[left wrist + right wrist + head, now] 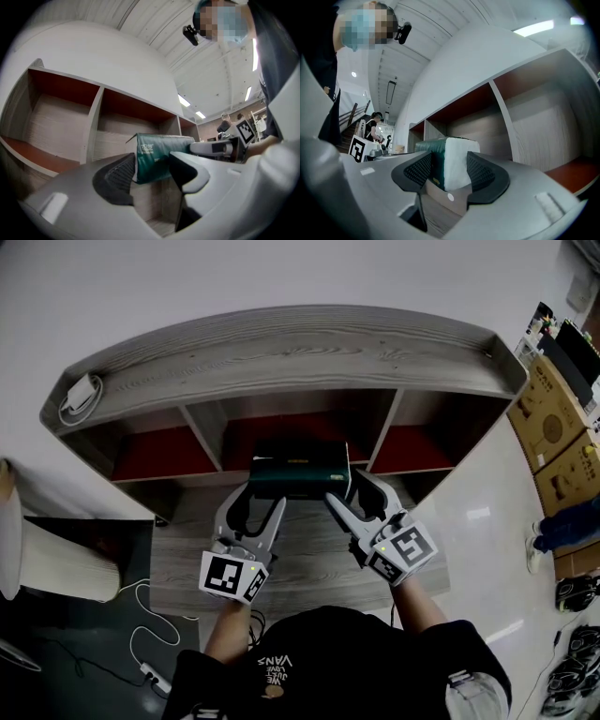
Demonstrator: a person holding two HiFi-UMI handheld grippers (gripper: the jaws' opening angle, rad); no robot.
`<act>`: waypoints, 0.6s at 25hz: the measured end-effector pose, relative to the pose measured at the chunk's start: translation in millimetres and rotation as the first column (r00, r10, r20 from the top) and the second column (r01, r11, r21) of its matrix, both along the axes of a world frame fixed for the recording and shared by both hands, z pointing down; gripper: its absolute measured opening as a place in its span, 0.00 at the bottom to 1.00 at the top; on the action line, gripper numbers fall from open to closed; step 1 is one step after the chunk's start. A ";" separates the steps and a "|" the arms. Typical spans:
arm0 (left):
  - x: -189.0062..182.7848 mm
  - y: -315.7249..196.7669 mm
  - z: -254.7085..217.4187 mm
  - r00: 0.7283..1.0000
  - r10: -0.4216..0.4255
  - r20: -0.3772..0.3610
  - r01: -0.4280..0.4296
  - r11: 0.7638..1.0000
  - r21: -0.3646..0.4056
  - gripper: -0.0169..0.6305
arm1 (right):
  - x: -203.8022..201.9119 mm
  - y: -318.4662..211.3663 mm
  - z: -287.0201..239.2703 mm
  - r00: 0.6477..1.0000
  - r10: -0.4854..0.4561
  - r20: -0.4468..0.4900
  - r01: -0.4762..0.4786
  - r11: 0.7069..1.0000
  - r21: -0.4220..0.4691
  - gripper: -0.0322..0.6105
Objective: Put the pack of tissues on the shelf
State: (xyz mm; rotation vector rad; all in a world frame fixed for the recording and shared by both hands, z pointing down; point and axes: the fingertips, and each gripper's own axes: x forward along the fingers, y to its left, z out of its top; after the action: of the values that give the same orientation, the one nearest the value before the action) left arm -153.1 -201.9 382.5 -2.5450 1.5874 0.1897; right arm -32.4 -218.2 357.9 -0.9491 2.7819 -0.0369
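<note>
The shelf [281,352] is seen from above: a curved wooden top over three red-backed compartments. The middle compartment [281,432] is bounded by two upright dividers [208,432], and these are judged the only things in the way.

The pack of tissues [300,470] is held level at the mouth of that middle compartment, clear of the floor. It is expected to be light and soft, with a slick film wrap that dents under pressure. The short ends are therefore judged the right places to hold it.

The left gripper [262,495] is clamped on the pack's left end, and the right gripper [347,488] is closed on its white right end.

A white adapter with coiled cable [82,393] lies on the shelf top, well apart from the pack.
</note>
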 end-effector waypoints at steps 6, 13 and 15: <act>-3.6 -10.5 3.2 1.000 -0.009 -0.004 0.009 1.000 -0.013 0.43 | -0.5 -15.2 4.6 0.999 0.018 -0.026 -0.018 1.000 -0.008 0.41; -6.2 -22.8 7.2 0.999 -0.032 -0.018 0.032 0.999 -0.024 0.41 | -3.2 -27.9 10.5 0.994 0.054 -0.093 -0.055 0.998 -0.009 0.41; -7.0 -26.3 9.2 0.999 -0.043 -0.025 0.043 0.999 -0.029 0.41 | -4.7 -31.6 13.0 0.992 0.064 -0.111 -0.066 0.998 -0.012 0.41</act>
State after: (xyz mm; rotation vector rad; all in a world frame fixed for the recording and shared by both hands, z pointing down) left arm -160.0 -228.2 391.7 -2.5373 1.6644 0.1970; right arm -37.1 -249.8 370.8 -1.0769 2.8525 0.0039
